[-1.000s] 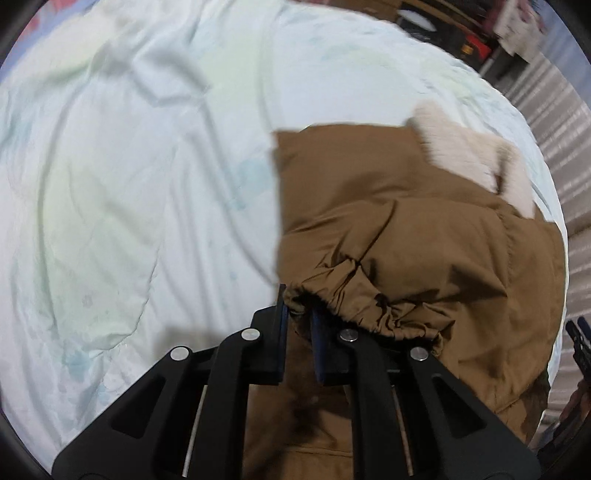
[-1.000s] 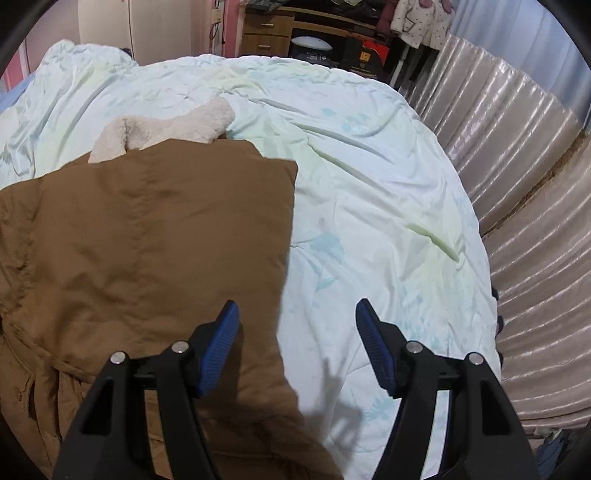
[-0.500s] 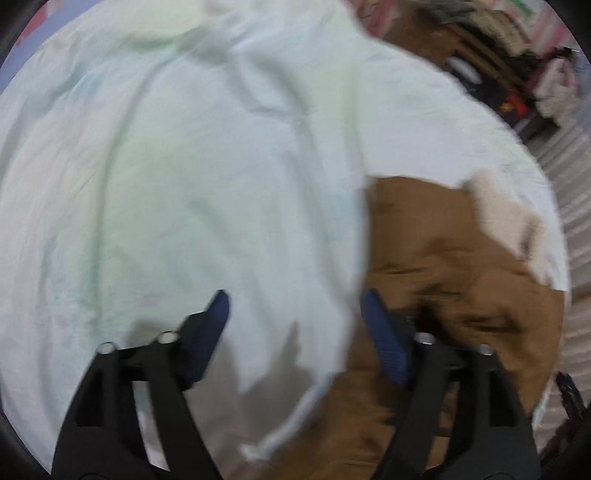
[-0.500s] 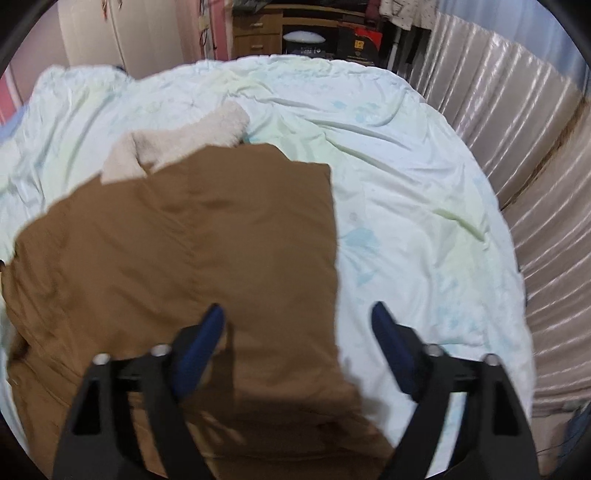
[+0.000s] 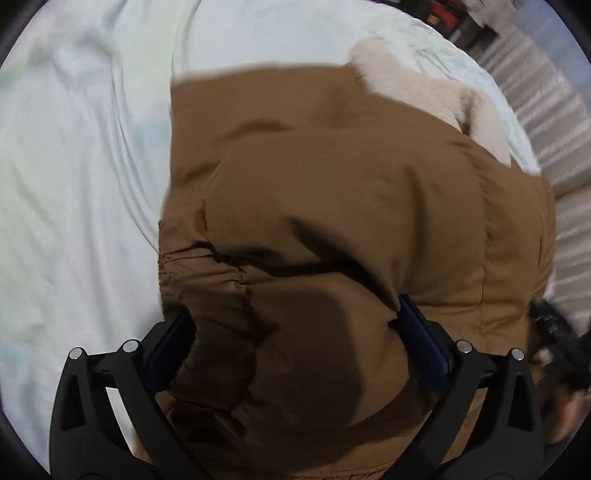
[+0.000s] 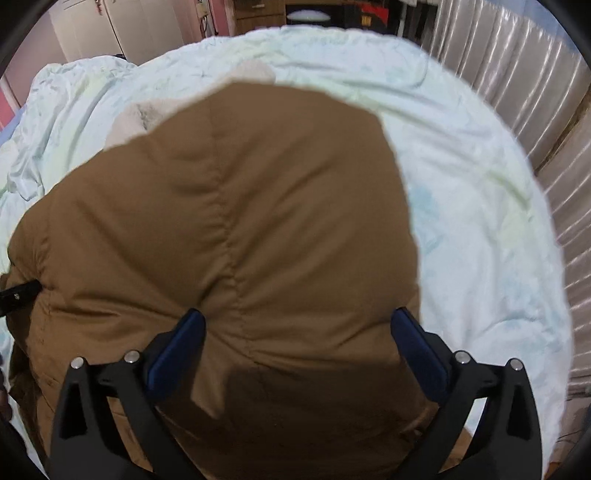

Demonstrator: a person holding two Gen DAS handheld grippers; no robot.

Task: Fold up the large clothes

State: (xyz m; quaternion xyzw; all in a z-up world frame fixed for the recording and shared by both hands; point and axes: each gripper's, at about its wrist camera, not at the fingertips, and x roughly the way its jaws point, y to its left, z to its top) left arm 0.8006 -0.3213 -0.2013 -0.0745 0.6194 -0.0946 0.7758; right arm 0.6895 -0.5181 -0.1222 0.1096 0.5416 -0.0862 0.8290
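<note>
A brown padded jacket (image 5: 332,206) with a cream fleece collar (image 5: 436,96) lies on a pale bed cover (image 5: 74,184), its sleeve folded over the body with the gathered cuff (image 5: 199,273) at the left. My left gripper (image 5: 295,347) is open, low over the jacket's near part, fabric bulging between its fingers. My right gripper (image 6: 299,350) is open over the jacket (image 6: 240,221) near its right edge. The collar (image 6: 147,114) peeks out behind. The left gripper's tip (image 6: 18,295) shows at the far left.
The pale bed cover (image 6: 480,221) spreads right of and behind the jacket. A padded beige headboard (image 6: 535,110) runs along the right. Wooden furniture (image 6: 258,14) and a white wardrobe (image 6: 92,29) stand beyond the bed. The right gripper (image 5: 554,328) shows at the right edge.
My left gripper let go of the cuff, opened, swung left and came back over the jacket. My right gripper stayed open and moved left and closer over the jacket.
</note>
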